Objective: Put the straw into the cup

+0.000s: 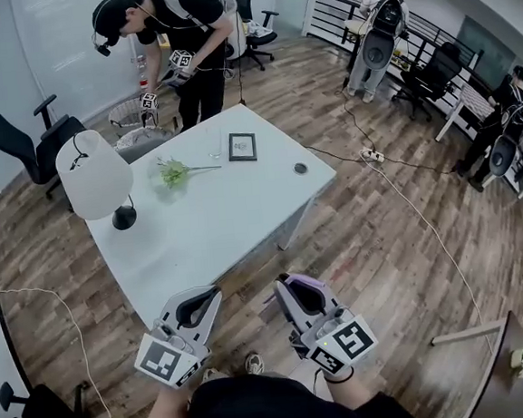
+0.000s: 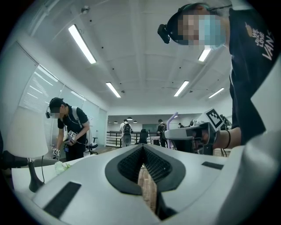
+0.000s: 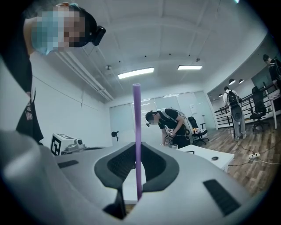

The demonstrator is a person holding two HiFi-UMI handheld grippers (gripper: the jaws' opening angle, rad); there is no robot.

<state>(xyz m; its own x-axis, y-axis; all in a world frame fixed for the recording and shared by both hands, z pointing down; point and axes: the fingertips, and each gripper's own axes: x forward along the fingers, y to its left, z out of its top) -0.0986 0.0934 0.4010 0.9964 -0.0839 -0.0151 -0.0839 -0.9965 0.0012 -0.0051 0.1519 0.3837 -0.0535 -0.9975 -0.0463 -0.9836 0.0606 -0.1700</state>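
Left tool (image 1: 200, 297) and right tool (image 1: 294, 284) level, jaws together.

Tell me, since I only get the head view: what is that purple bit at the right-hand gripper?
Observer: A purple straw. The right gripper view shows it upright, clamped between the jaws of the right gripper.
Operator: And the other gripper, is it carrying anything?
Observer: No. In its own view the left gripper has its jaws together with nothing between them.
Operator: Is the straw lined up with the cup?
Observer: Not yet. In the right gripper view the clear cup shows well to the right of the straw, far off on the white table.
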